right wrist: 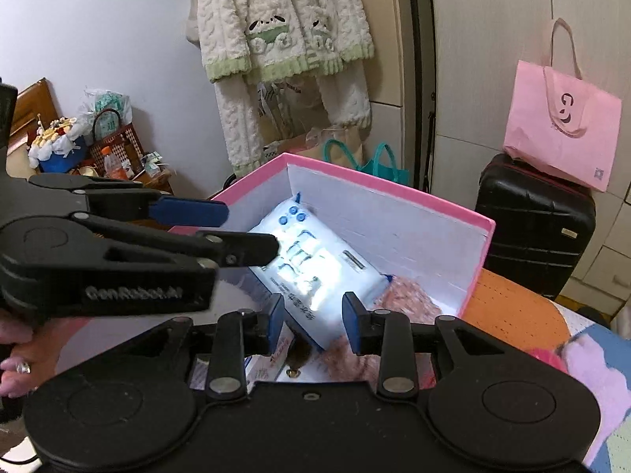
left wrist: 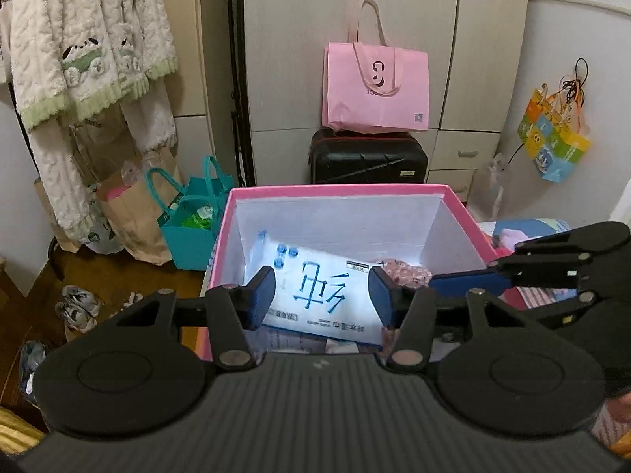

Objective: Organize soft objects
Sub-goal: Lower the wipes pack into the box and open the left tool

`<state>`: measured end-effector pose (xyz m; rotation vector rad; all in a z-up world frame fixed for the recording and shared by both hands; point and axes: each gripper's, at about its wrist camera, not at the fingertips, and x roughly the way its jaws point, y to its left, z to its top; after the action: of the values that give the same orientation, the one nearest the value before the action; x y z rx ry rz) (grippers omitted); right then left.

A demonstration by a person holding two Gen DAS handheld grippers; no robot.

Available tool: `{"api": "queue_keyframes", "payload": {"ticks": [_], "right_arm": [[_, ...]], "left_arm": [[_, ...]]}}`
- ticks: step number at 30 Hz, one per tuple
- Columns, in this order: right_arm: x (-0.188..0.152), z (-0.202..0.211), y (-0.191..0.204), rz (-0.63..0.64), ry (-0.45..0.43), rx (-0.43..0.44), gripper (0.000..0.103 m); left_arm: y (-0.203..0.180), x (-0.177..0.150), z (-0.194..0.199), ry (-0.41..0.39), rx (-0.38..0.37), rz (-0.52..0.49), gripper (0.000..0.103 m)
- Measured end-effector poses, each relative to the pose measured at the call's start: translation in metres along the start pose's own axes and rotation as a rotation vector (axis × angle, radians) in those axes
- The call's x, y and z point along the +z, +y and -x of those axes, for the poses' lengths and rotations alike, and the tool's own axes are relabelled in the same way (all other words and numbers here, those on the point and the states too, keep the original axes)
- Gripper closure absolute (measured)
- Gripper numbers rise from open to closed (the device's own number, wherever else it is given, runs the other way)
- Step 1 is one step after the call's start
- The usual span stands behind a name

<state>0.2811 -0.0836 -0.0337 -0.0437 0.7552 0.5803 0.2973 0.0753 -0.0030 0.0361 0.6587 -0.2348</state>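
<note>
Behind stands a wardrobe [left wrist: 394, 19]. Both the left gripper [left wrist: 321, 295] and right gripper [right wrist: 313, 321] hang half open, holding nothing, over the tissue pack [left wrist: 315, 291] inside the pink box [left wrist: 465, 213]. Closing crooked could squash it.

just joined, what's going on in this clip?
A person is sorting soft items into a pink box using two handheld grippers. A white tissue pack with blue print lies inside, beside a pinkish fuzzy fabric item. The left gripper hangs over the pack with its fingers either side of it; whether the pads touch is unclear. The right gripper is open over the pack's near end, holding nothing.
</note>
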Motion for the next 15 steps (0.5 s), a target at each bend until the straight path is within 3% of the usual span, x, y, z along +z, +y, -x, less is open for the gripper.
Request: {"api": "queue_keyframes", "payload": {"ticks": [8, 10, 15], "right_arm": [[-0.012, 0.038, 0.007, 0.014, -0.019, -0.068, 0.064], [-0.014, 0.049, 0.011, 0.02, -0.021, -0.09, 0.062], [-0.021, 0.081, 0.023, 0.039, -0.041, -0.123, 0.056]], "left_arm": [[-0.005, -0.007, 0.04, -0.016, -0.05, -0.021, 0.046], [-0.009, -0.008, 0.05, -0.02, -0.063, -0.033, 0.041], [-0.017, -0.01, 0.08, -0.02, -0.139, -0.036, 0.039]]}}
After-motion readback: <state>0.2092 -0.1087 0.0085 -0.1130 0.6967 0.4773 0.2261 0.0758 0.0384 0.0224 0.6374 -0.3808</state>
